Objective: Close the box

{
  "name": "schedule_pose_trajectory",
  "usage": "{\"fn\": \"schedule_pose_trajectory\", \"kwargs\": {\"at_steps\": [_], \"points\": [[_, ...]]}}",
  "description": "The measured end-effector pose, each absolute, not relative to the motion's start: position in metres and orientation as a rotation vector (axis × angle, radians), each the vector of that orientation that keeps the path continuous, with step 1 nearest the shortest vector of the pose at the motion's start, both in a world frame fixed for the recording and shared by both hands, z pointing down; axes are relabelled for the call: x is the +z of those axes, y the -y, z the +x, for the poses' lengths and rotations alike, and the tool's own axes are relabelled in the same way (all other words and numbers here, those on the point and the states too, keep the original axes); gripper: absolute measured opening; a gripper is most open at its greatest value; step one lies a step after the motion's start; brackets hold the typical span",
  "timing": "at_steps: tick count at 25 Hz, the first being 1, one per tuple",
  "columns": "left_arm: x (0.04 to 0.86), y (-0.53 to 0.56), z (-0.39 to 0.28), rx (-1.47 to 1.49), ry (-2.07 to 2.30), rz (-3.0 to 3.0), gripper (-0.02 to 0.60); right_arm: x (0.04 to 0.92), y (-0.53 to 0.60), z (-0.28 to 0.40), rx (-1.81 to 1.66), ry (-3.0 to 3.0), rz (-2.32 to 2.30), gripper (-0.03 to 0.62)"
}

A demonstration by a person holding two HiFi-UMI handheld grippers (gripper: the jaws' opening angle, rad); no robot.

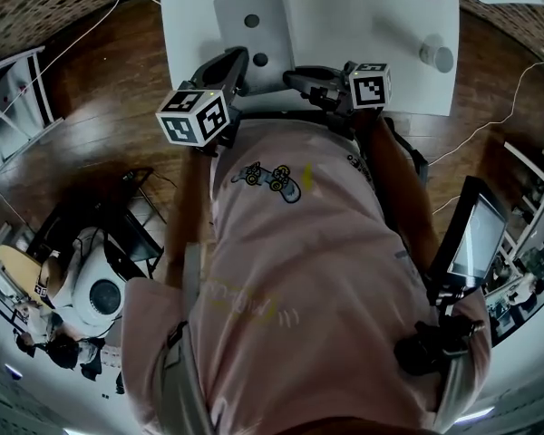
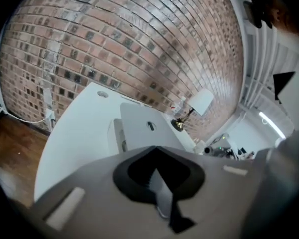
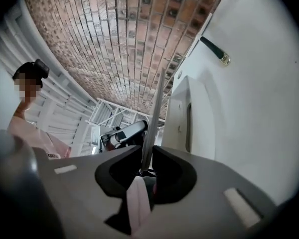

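Observation:
The box (image 1: 254,34) is a pale grey case on the white table (image 1: 381,34), with a flat lid bearing two dark spots. My left gripper (image 1: 236,60) points at its near left corner with the jaws shut and nothing between them. In the left gripper view the box (image 2: 139,128) lies ahead of the shut left gripper (image 2: 159,178). My right gripper (image 1: 293,76) reaches in from the right to the lid's near right corner. In the right gripper view the lid (image 3: 154,113) shows edge-on as a thin grey strip running into the right gripper (image 3: 145,171), whose pads close on it.
A white cylinder (image 1: 438,55) stands on the table's right side. A lamp (image 2: 199,101) stands at the far end before a brick wall. A dark brass-tipped object (image 3: 214,51) lies beyond the box. Wooden floor with cables surrounds the table; a monitor (image 1: 476,238) stands at the right.

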State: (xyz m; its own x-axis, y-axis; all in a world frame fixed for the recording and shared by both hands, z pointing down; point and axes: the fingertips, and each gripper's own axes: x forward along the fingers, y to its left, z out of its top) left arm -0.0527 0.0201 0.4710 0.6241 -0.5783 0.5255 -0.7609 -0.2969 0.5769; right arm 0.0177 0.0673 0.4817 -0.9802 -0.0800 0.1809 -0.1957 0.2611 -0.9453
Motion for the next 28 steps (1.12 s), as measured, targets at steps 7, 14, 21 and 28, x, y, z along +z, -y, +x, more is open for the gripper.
{"fn": "schedule_pose_trajectory", "kwargs": {"at_steps": [7, 14, 21, 28], "points": [[0.484, -0.025, -0.043, 0.468, 1.062, 2.01, 0.003, 0.49, -0.064, 0.018, 1.769, 2.329, 0.313, 0.067], [0.499, -0.031, -0.032, 0.65, 1.08, 2.022, 0.003, 0.502, -0.063, 0.024, 1.531, 2.284, 0.401, 0.095], [0.507, -0.028, -0.027, 0.734, 1.094, 2.053, 0.005, 0.515, -0.063, 0.026, 1.307, 2.251, 0.439, 0.101], [0.516, -0.023, -0.034, 0.798, 1.156, 2.063, 0.012, 0.515, -0.059, 0.025, 1.257, 2.282, 0.454, 0.113]]}}
